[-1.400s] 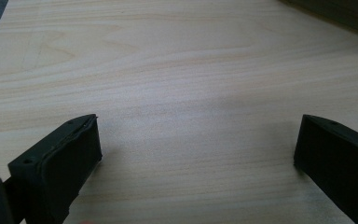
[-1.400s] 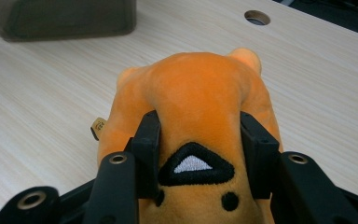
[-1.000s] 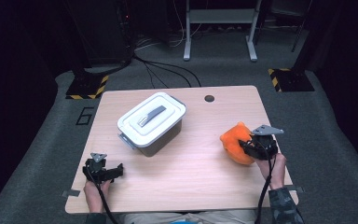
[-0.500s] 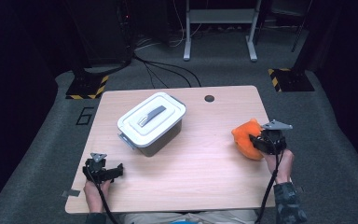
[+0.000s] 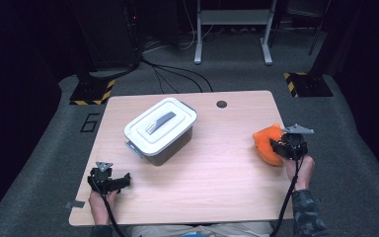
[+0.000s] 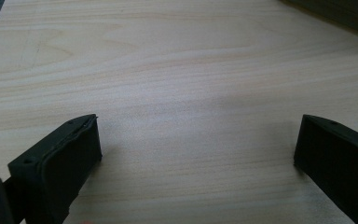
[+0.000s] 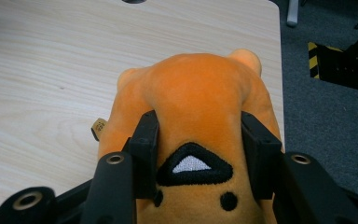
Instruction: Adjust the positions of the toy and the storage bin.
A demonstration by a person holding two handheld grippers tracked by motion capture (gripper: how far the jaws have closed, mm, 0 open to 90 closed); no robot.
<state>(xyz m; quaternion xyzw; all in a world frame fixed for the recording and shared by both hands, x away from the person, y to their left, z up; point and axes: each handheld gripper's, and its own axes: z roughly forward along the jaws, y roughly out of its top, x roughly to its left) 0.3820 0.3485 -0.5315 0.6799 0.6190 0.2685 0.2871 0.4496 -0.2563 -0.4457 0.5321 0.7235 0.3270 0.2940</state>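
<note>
Wooden table (image 5: 217, 163) bears an orange plush toy (image 7: 200, 107) squeezed by right tool (image 7: 198, 149).

Lidded box (image 5: 161, 129): on the table (image 5: 217, 182), left of centre, towards the far edge.
Plush toy (image 5: 267, 144): at the table's right edge, between the jaws of my right hand-held gripper (image 5: 282, 147).
My left hand-held gripper (image 5: 121, 181): near-left corner, before the box.

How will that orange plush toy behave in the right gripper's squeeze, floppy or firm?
Probably soft: the orange plush toy bulges around the right gripper where its jaws pinch it. Likely light, and its fuzzy fabric should resist slipping. Parts outside the jaws may sag when it is lifted.
</note>
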